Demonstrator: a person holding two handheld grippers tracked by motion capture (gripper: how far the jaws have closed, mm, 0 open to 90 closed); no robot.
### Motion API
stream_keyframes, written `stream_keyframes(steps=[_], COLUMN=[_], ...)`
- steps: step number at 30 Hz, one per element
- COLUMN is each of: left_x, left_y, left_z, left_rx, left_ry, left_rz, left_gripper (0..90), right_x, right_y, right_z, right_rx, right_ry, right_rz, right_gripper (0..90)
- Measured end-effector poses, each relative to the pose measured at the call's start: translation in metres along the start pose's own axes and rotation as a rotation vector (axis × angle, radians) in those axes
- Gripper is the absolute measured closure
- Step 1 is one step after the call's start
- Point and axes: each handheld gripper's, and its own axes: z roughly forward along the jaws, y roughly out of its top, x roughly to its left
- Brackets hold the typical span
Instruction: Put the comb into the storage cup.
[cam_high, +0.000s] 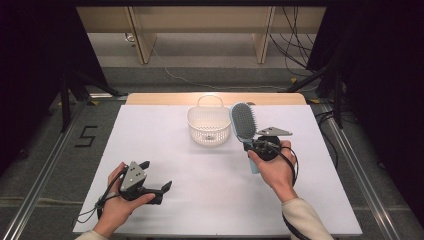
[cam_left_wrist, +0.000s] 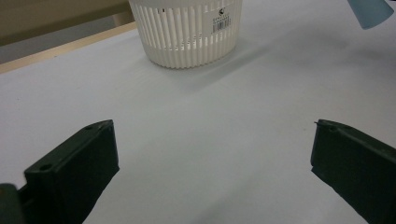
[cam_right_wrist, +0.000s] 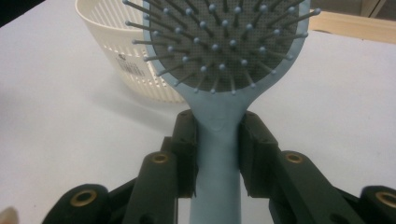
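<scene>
To drop the pale blue plastic paddle hairbrush (cam_high: 243, 125) cleanly, carry its bristled head left over the rim of the white slotted plastic basket (cam_high: 208, 131) at the table's far middle, then lower before letting go; the right gripper (cam_right_wrist: 218, 154) has its jaws clamped on the brush's handle, head raised just right of the basket, while the left gripper (cam_high: 150, 181) rests near-left on the white table (cam_high: 210, 200), jaws wide apart, holding nothing
</scene>
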Motion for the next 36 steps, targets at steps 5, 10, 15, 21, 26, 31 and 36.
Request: stream_keyframes(steps=[5, 10, 15, 21, 26, 31, 36], left_x=[0.0000, 0.0001, 0.0001, 0.0001, 0.0000, 0.0001, 0.0007], left_y=[0.0000, 0.0000, 0.0000, 0.0000, 0.0000, 0.0000, -0.0001], left_z=[-0.0001, 0.0000, 0.0000, -0.0001, -0.0002, -0.0001, -0.0002], left_rx=[0.000, 0.000, 0.000, 0.000, 0.002, -0.001, 0.001], left_ry=[0.000, -0.001, -0.001, -0.001, -0.001, -0.001, -0.002], left_rz=[0.000, -0.001, 0.000, 0.000, 0.001, 0.001, 0.001], left_gripper=[0.1, 0.1, 0.1, 0.2, 0.2, 0.2, 0.2], right_x=[-0.0001, -0.0002, -0.0002, 0.0002, 0.0001, -0.0005, -0.0013], right_y=[0.0007, 0.0005, 0.0011, 0.0016, 0.0021, 0.0028, 0.0041], right_z=[-0.0013, -0.0010, -0.0021, -0.0027, -0.0032, -0.0038, -0.0031], right_rx=[-0.025, -0.035, -0.055, -0.073, -0.092, -0.105, -0.127], right_ry=[0.001, 0.002, -0.002, 0.000, -0.002, -0.001, 0.000], right_rz=[0.000, 0.001, 0.000, -0.004, -0.004, -0.007, -0.009], right_gripper=[70.7, 70.7, 70.6, 70.6, 70.6, 70.6, 70.6])
